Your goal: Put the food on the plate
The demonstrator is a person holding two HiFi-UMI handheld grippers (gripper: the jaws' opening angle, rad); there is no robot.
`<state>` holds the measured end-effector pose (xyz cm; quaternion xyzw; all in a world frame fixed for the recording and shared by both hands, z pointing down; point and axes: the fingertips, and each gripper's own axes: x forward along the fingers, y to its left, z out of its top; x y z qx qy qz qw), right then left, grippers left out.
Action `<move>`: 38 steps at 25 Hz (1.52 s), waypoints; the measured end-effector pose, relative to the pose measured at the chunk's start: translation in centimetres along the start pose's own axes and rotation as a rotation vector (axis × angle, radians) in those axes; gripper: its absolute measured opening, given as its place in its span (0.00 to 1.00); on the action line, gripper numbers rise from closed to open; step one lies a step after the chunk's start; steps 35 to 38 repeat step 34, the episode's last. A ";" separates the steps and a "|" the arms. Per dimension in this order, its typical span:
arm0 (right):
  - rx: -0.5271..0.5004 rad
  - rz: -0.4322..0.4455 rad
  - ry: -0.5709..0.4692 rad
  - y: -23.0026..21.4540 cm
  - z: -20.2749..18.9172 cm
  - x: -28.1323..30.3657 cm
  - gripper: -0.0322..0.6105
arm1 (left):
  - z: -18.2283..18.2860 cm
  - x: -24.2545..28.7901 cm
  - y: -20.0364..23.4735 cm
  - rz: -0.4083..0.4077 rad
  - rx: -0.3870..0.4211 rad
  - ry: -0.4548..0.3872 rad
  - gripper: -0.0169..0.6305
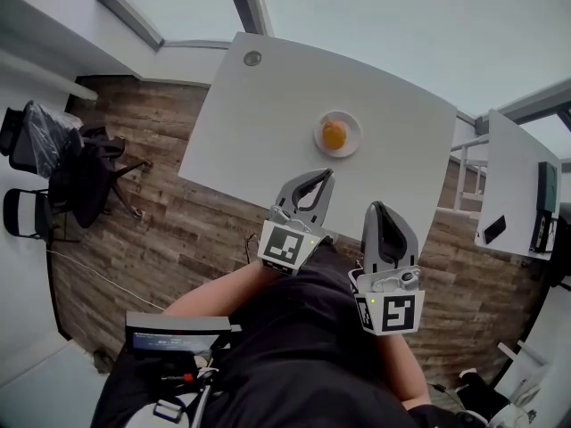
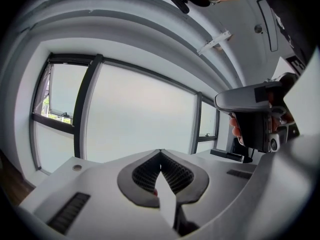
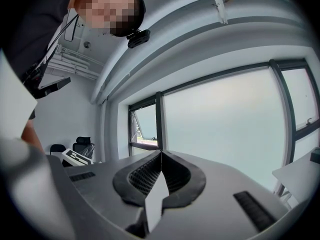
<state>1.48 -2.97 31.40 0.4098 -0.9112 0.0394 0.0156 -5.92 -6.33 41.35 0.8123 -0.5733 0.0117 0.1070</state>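
Orange food (image 1: 334,134) sits on the white plate (image 1: 355,143) on the desk (image 1: 259,123). We hold our left gripper (image 1: 324,176) and right gripper (image 1: 378,207) by its near edge, both jaws clenched, empty.

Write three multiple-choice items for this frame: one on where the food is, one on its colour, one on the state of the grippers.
1. Where is the food?
A. on the plate
B. beside it
C. held in the air

2. What colour is the food?
A. green
B. orange
C. white

3. How do the left gripper and the right gripper stand?
A. both open
B. one open, one shut
C. both shut and empty

Answers:
1 A: the head view shows it lying on the plate on the table.
2 B: it is orange against the white plate.
3 C: each gripper view shows the jaw tips meeting with nothing between them.
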 end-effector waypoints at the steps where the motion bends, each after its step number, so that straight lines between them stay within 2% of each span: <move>1: 0.001 0.000 0.000 -0.1 0.0 0.1 0.06 | 0.2 -0.2 0.1 0.010 -0.003 -0.007 0.04; 3: 0.001 -0.004 0.011 -0.4 -0.2 0.3 0.06 | 0.8 -0.5 0.3 0.031 -0.004 -0.019 0.04; 8: -0.003 -0.014 0.030 -0.6 -0.5 0.9 0.06 | 3.4 -1.6 -0.1 0.065 0.088 -0.092 0.04; 14: -0.024 -0.025 0.024 -0.7 -0.4 0.9 0.06 | 4.3 -1.7 -0.4 0.081 0.034 -0.104 0.04; 19: -0.035 -0.027 0.025 -0.9 -0.5 1.0 0.06 | 4.8 -1.6 -0.7 0.073 0.061 -0.119 0.04; 25: -0.049 -0.001 0.026 0.1 -0.3 1.2 0.06 | 4.7 -1.9 -0.3 0.079 0.041 -0.120 0.04; 29: -0.062 0.002 0.027 1.4 -0.2 1.4 0.06 | 5.1 -2.8 0.3 0.072 0.070 -0.129 0.04; 38: -0.052 0.001 0.037 -0.5 -1.1 0.6 0.06 | 3.7 -1.4 -0.5 0.087 0.034 -0.112 0.04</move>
